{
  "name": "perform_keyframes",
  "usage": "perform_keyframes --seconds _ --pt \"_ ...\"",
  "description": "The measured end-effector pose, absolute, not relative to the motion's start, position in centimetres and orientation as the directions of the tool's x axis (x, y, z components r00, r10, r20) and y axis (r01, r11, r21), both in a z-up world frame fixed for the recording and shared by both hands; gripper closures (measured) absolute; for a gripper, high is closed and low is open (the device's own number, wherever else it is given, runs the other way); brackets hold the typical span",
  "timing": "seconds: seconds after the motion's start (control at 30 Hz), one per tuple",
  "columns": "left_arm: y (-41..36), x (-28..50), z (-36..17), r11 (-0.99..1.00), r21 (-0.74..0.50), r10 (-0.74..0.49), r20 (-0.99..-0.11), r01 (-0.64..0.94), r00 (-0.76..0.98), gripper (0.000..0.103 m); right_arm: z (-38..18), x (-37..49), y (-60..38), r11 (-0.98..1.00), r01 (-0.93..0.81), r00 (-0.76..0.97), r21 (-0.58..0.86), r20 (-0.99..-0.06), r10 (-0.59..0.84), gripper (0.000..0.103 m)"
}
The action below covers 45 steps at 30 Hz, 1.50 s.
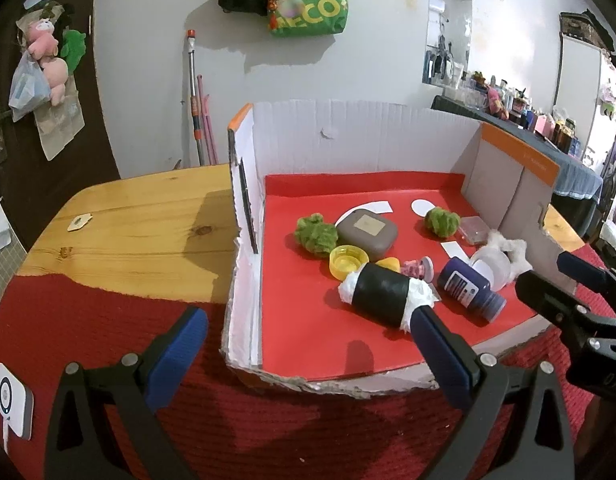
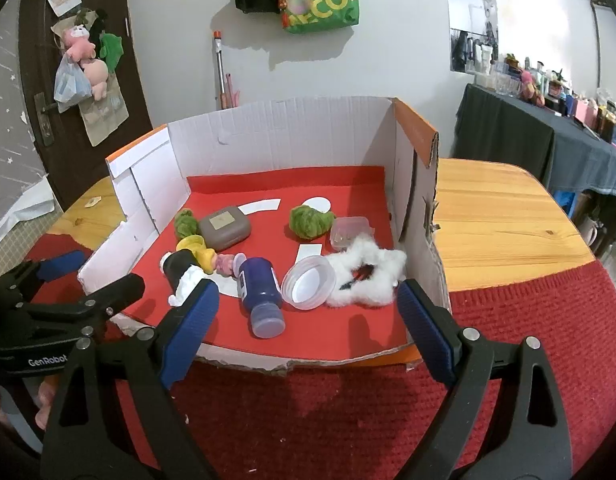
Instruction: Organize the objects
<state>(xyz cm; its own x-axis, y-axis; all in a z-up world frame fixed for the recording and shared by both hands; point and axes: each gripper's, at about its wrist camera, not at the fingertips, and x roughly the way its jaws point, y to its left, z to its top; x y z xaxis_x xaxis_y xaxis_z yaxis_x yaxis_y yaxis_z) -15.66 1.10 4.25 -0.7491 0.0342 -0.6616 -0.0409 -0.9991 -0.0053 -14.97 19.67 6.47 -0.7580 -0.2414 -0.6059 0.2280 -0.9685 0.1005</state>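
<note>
A cardboard box [image 1: 348,136] [image 2: 280,132] with a red floor and a cut-down front holds the objects. Inside lie a black-and-white roll [image 1: 384,294] [image 2: 180,266], a purple bottle [image 1: 468,286] [image 2: 262,292], a grey case [image 1: 368,232] [image 2: 226,228], two green pom-poms [image 1: 314,232] [image 2: 310,220], a yellow cap [image 1: 348,260], a clear lid [image 2: 308,282], a white fluffy star [image 2: 368,272] and a small clear tub [image 2: 348,232]. My left gripper [image 1: 308,336] is open and empty before the box's front left corner. My right gripper [image 2: 308,304] is open and empty at the box front.
The box stands on a wooden table [image 1: 140,232] [image 2: 500,216] with a red mat [image 1: 108,340] [image 2: 528,320] along its front. A small white device [image 1: 12,404] lies on the mat at far left. A wall with hanging bags is behind.
</note>
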Motion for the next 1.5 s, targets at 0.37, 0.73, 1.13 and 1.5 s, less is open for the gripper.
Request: perform_keyframes --seconds 0.37,0.73,1.13,1.5 --pt "1.2 -15.5 4.4 -0.999 -0.007 0.035 -0.654 -0.04 -0.756 0.0 6.5 -15.0 19.6 -0.967 0.228 -0.754 0.11 -0.609 -0.247 0.011" --pt "1.1 -14.4 5.8 -1.0 0.021 0.001 -0.642 -0.02 -0.767 0.0 7.4 -14.0 19.2 -0.962 0.248 -0.747 0.115 -0.609 -0.266 0.011" --pt "1.3 -11.1 6.3 -0.999 0.006 0.026 -0.644 -0.039 -0.765 0.0 7.8 -11.0 18.7 -0.956 0.275 -0.728 0.099 -0.629 -0.274 0.011" --pt "1.2 -9.2 4.3 -0.999 -0.019 0.035 -0.693 -0.031 -0.72 0.0 6.2 -9.2 18.8 -0.958 0.269 -0.7 0.095 -0.665 -0.262 0.011"
